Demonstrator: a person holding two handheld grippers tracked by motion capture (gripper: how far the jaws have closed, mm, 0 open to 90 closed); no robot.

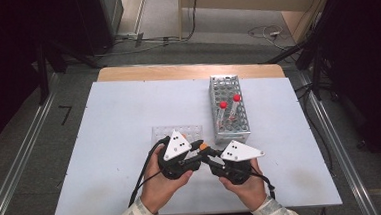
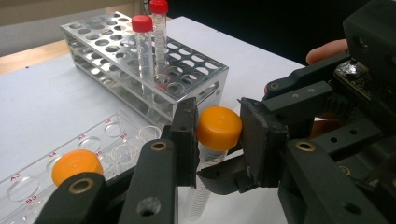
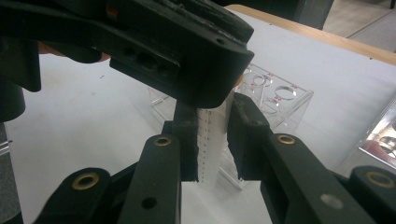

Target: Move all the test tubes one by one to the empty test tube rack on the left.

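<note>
A clear graduated tube with an orange cap (image 2: 219,129) is held between both grippers, just in front of the clear plastic rack (image 1: 177,132). My left gripper (image 2: 217,116) is shut on the orange cap, a pad pressing on each side of it. My right gripper (image 3: 212,121) is shut on the tube's body (image 3: 212,149) lower down. In the high view the left gripper (image 1: 199,146) and the right gripper (image 1: 207,155) meet nose to nose at the cap (image 1: 203,147). A second orange-capped tube (image 2: 77,165) stands in the clear rack (image 2: 116,135).
A metal tube rack (image 1: 231,110) stands behind and to the right, with two red-capped tubes (image 1: 223,105) (image 1: 236,98) upright in it. The white table sheet (image 1: 115,132) has free room at the left. Cables trail from both grippers toward the person.
</note>
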